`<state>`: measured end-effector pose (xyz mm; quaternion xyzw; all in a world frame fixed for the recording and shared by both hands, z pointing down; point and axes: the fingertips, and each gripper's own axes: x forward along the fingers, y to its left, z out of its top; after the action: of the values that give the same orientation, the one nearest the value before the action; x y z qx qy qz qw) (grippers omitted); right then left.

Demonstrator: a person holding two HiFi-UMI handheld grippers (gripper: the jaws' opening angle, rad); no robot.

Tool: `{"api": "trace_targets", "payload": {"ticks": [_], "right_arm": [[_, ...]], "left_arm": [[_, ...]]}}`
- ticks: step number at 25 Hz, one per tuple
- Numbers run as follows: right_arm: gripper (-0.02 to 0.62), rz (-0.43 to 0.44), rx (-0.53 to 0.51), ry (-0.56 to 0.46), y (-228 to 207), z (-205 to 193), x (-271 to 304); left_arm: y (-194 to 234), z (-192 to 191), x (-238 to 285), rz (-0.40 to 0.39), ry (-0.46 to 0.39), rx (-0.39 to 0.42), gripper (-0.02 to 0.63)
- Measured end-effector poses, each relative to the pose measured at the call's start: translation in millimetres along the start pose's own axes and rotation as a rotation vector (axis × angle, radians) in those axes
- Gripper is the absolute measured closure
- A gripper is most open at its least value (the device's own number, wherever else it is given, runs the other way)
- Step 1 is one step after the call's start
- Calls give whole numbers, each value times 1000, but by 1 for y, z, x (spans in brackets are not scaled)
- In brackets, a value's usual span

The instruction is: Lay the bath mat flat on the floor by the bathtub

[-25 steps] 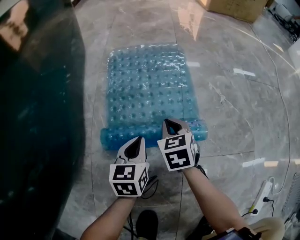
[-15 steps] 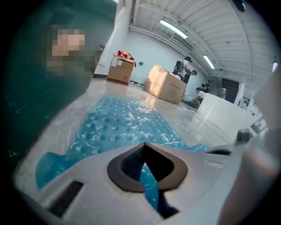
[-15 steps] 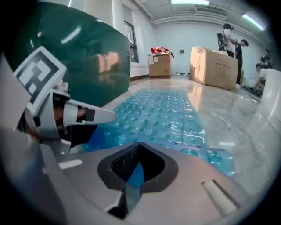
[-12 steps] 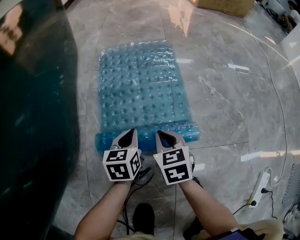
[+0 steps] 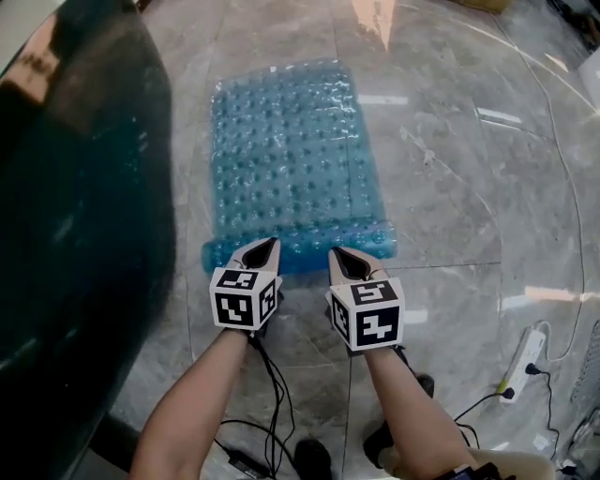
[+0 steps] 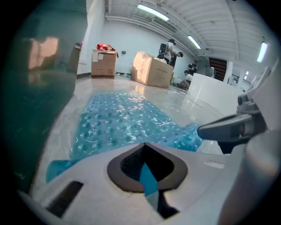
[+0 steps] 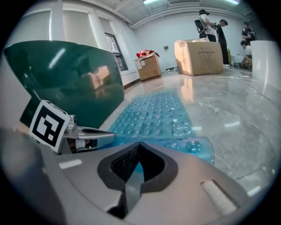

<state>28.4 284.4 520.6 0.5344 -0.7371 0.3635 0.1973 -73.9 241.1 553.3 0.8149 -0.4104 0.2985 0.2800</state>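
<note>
Pinching the curled near edge of the bumpy, see-through blue bath mat [image 5: 286, 150] on the glossy marble floor [image 5: 450, 206], with left gripper [image 5: 265, 243] and right gripper [image 5: 340, 253] fingers clamped on it.

Bright and evenly lit from ceiling light strips [image 6: 153, 12] at 12 o'clock in the left gripper view. Hard white glare on the polished marble floor [image 5: 450, 187] at 12 and 3 o'clock of the head view, with sparkle across the translucent bath mat [image 5: 286, 141]. Dark at 9 o'clock along the glossy green bathtub [image 5: 75, 244], with a pale reflection near 10 o'clock. Sharp in the head view. Strong fisheye bending and black corners in both gripper views, nearest foreground soft.
</note>
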Motion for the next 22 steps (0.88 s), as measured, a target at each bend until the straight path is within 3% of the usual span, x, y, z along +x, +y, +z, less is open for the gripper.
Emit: {"api": "trace_targets", "payload": {"ticks": [4, 9, 14, 17, 20, 22], "right_arm": [[586, -52, -66, -56, -3, -1, 17], [586, -94, -159, -140, 19, 27, 20], [586, -121, -181, -18, 27, 1, 40], [588, -129, -204, 39, 27, -33, 39], [588, -131, -215, 31, 33, -50, 26], [588, -148, -211, 25, 36, -66, 16]], "left_arm": [[7, 6, 4, 57, -114, -105, 600], [-6, -26, -16, 12, -179, -146, 601], [-22, -58, -35, -45, -157, -157, 601], [-27, -58, -64, -6, -211, -156, 600], [-24, -44, -85, 37, -294, -153, 600], [-23, -43, -81, 35, -285, -148, 600]]}}
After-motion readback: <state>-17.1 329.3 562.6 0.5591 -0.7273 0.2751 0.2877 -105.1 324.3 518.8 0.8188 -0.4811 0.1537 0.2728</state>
